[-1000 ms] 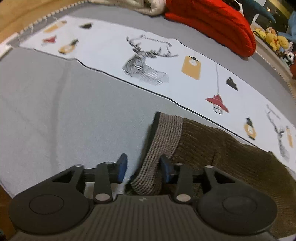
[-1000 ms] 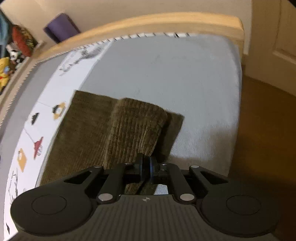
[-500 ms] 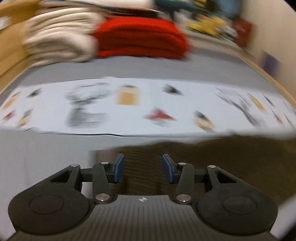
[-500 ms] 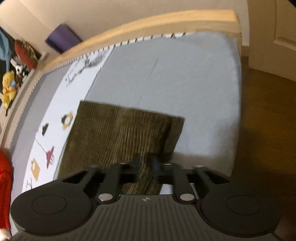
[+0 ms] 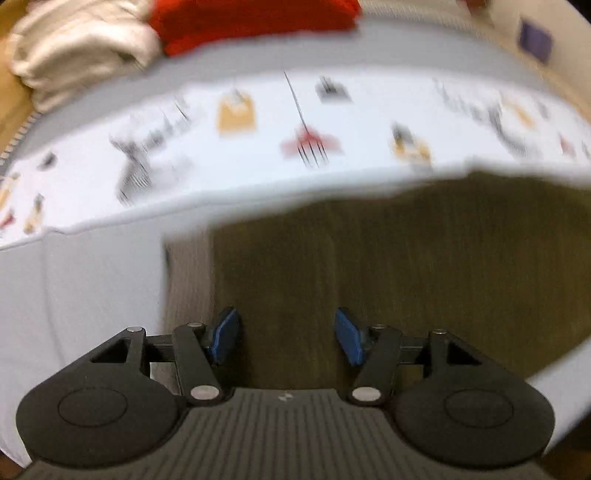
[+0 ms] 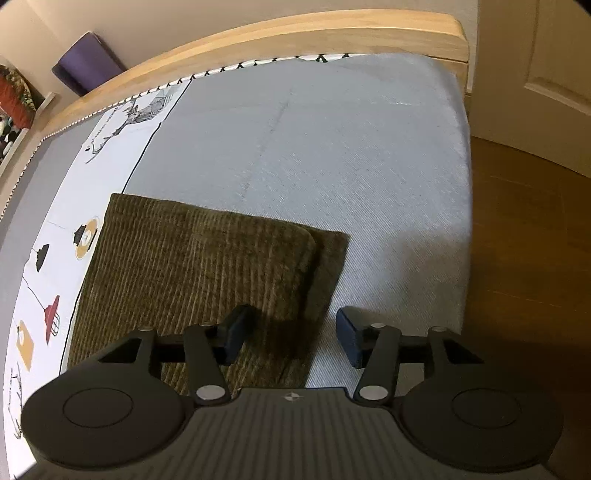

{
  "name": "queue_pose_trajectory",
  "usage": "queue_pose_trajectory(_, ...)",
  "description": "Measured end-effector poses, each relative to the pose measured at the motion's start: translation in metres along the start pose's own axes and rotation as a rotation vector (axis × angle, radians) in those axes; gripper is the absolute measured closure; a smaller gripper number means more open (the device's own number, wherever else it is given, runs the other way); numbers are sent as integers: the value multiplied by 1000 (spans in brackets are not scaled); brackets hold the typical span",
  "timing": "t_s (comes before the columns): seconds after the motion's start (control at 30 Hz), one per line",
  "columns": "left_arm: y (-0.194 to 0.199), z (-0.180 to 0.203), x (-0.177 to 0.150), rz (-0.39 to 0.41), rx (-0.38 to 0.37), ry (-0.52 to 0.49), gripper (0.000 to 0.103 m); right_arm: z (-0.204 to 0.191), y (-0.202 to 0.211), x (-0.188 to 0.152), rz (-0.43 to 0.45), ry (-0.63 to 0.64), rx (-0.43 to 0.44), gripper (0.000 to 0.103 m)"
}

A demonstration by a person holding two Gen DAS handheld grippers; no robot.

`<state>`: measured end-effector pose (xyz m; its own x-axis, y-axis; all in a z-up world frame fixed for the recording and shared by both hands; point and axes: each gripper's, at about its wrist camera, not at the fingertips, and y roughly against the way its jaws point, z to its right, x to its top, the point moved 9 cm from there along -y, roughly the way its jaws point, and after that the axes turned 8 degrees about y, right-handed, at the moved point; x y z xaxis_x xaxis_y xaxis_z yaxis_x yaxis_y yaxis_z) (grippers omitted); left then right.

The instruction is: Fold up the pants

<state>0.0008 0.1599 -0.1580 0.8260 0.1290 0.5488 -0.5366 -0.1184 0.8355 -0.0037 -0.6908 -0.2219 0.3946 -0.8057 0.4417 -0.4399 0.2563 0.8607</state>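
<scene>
Brown corduroy pants (image 6: pixel 207 266) lie flat and folded on the grey bed cover, with one layer on top of another near the right edge. My right gripper (image 6: pixel 291 338) is open and empty, low over the pants' near right corner. In the blurred left wrist view the pants (image 5: pixel 388 266) fill the middle, with the ribbed waistband (image 5: pixel 188 273) at the left. My left gripper (image 5: pixel 288 338) is open and empty just above the pants.
A white printed runner (image 5: pixel 258 147) crosses the bed behind the pants and also shows in the right wrist view (image 6: pixel 48 280). A red quilt (image 5: pixel 251 18) and cream bedding (image 5: pixel 74 48) lie beyond. A wooden bed frame (image 6: pixel 295 33) and the floor (image 6: pixel 535 258) lie to the right.
My right gripper opened and let go of the pants fold, which now lies flat. My left gripper opened wider and swung right over the pants.
</scene>
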Motion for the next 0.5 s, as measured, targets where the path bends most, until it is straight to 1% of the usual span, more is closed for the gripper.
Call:
queue_pose_trajectory(0.03,4,-7,9,44,10,39,48,0,-1,1,3,-1,0,52)
queue_pose_trajectory(0.07,10,-12,18,79,18,75,59,0,-1,2,11,1,-2,72)
queue_pose_trajectory(0.1,12,-19,25,104,21,108,65,0,-1,2,12,6,3,79)
queue_pose_trajectory(0.13,13,-25,32,122,21,137,78,0,1,2,17,5,5,83)
queue_pose_trajectory(0.17,12,-30,37,134,19,159,87,1,2,2,22,-2,9,86)
queue_pose_trajectory(0.23,12,-34,40,137,16,180,89,3,8,4,44,-23,18,88)
queue_pose_trajectory(0.3,-1,-36,44,108,13,176,91,4,15,5,66,-34,16,89)
queue_pose_trajectory(0.33,-11,-38,42,81,28,161,93,5,18,5,75,-42,11,89)
queue_pose_trajectory(0.43,-46,-54,22,-58,205,86,94,10,21,2,76,-72,-11,89)
queue_pose_trajectory(0.47,-53,-59,19,-81,245,76,94,13,21,1,73,-85,-20,89)
queue_pose_trajectory(0.5,-54,-62,19,-85,268,73,94,15,21,-2,66,-96,-27,89)
